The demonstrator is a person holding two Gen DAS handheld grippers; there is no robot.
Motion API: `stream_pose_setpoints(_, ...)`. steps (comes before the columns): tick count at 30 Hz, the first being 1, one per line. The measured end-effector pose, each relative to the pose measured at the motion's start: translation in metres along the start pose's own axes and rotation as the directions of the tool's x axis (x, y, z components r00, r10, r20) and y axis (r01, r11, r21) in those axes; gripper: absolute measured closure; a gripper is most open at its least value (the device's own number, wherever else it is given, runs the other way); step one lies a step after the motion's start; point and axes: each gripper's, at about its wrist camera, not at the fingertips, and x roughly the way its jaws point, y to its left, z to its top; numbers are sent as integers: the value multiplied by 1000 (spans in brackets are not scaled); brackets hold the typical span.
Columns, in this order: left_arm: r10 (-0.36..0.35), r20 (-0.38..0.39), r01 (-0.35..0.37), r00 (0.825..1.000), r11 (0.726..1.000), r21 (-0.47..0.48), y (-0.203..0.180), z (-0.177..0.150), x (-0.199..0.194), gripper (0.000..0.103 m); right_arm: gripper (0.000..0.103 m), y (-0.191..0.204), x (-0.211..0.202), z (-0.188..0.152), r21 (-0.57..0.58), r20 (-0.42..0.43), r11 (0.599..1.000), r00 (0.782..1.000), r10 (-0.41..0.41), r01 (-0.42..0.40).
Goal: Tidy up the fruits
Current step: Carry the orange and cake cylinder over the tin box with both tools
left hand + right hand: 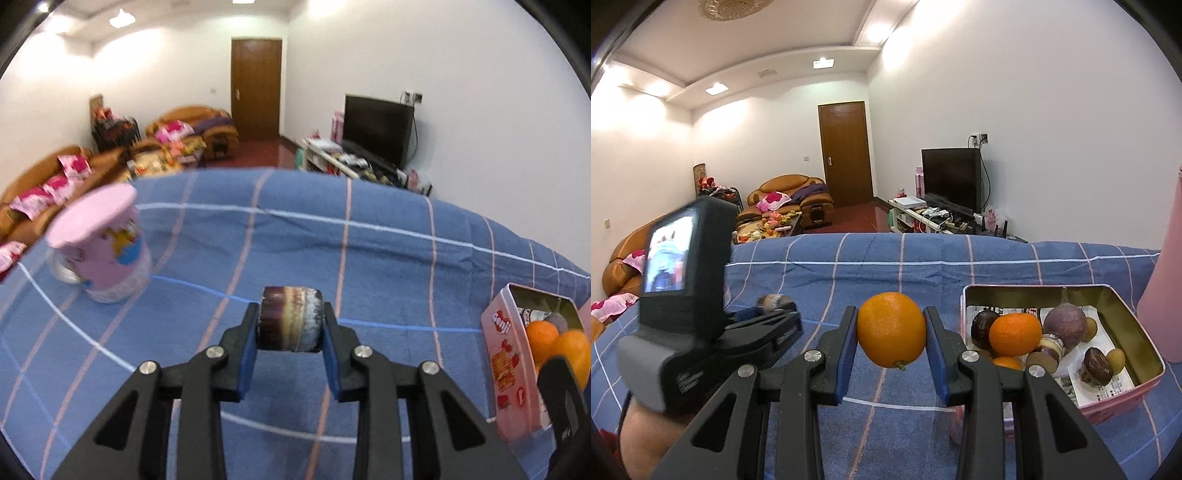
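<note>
My left gripper (291, 321) is shut on a short piece of sugarcane (291, 318), purple-brown with pale bands, held above the blue checked cloth. It also shows in the right wrist view (775, 303) at the left. My right gripper (891, 330) is shut on an orange (891, 329), held above the cloth just left of the pink tin box (1123, 397). The box holds an orange (1015, 334), a purple round fruit (1065, 323), dark brown pieces and small yellow fruits. In the left wrist view the box (508, 365) is at the right edge with oranges (542, 334) inside.
A pink cup (105, 245) stands on the cloth at the far left in the left wrist view. A tall pink object (1165, 295) stands right of the box. The blue checked cloth (905, 266) covers the table. Sofas, a TV and a door lie beyond.
</note>
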Motion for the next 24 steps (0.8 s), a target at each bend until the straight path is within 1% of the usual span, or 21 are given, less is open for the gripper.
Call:
stream_pose_setpoints(3, 15, 40, -15, 999, 1000, 19, 0, -4, -14, 70, 66, 3, -5, -1, -15, 14, 1000, 1000, -16, 16)
stream_pose_setpoints(9, 16, 75, -18, 997, 1000, 25, 3, -6, -28, 70, 66, 7, -6, -4, -27, 12, 999, 1000, -29, 30)
stream_pose_setpoints(16, 23, 89, -24, 996, 1000, 8, 6, -13, -40, 70, 66, 10, -14, -4, -28, 19, 999, 999, -44, 45)
stream_pose_setpoints(24, 29, 106, -31, 994, 999, 18, 2, -22, -51, 70, 66, 10, -21, -7, -41, 23, 998, 998, -51, 52)
